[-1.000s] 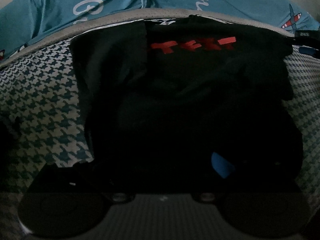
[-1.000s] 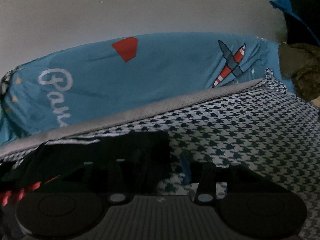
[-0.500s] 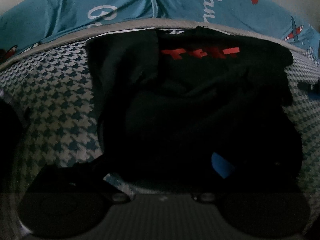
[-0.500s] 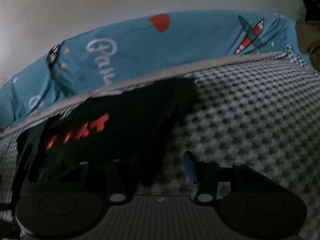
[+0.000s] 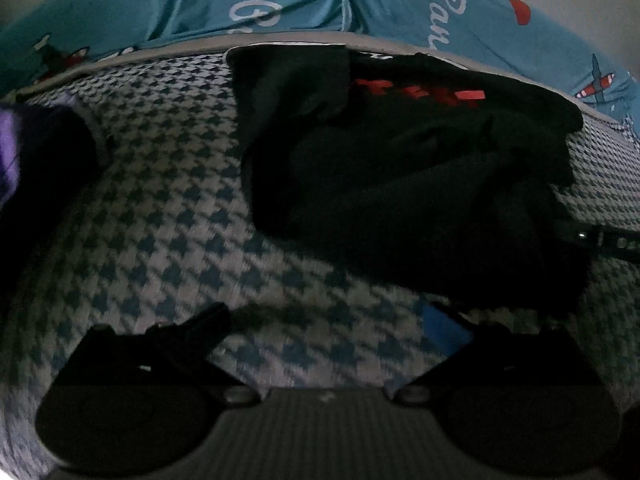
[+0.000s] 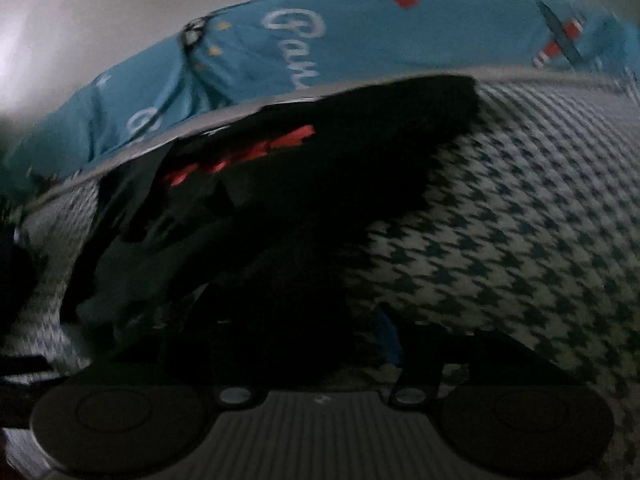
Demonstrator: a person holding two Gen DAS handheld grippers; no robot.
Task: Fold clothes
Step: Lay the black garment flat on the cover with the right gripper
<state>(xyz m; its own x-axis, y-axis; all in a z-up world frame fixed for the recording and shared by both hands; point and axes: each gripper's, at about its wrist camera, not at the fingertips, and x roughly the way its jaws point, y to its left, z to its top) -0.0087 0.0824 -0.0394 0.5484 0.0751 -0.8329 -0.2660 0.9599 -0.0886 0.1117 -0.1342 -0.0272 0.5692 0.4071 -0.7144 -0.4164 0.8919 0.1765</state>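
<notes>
While the black shirt [image 5: 400,184] lies rumpled on the checked bed [image 5: 160,220] near the blue pillows [image 5: 240,4], folding appears incomplete. Left gripper [image 5: 324,320]: fingers wide, empty, short of the hem. Right gripper [image 6: 312,332]: fingers closing; too dark to tell whether cloth sits between them.

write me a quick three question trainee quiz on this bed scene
1. What colour is the print on the black garment? A white, B red, C yellow
2. True or false: the left claw is clamped on the black garment.
3. Fill in: the garment lies on a cover with a ___ pattern.

Key: 1 B. 2 false, it is open over bare cover. 3 houndstooth.
</notes>
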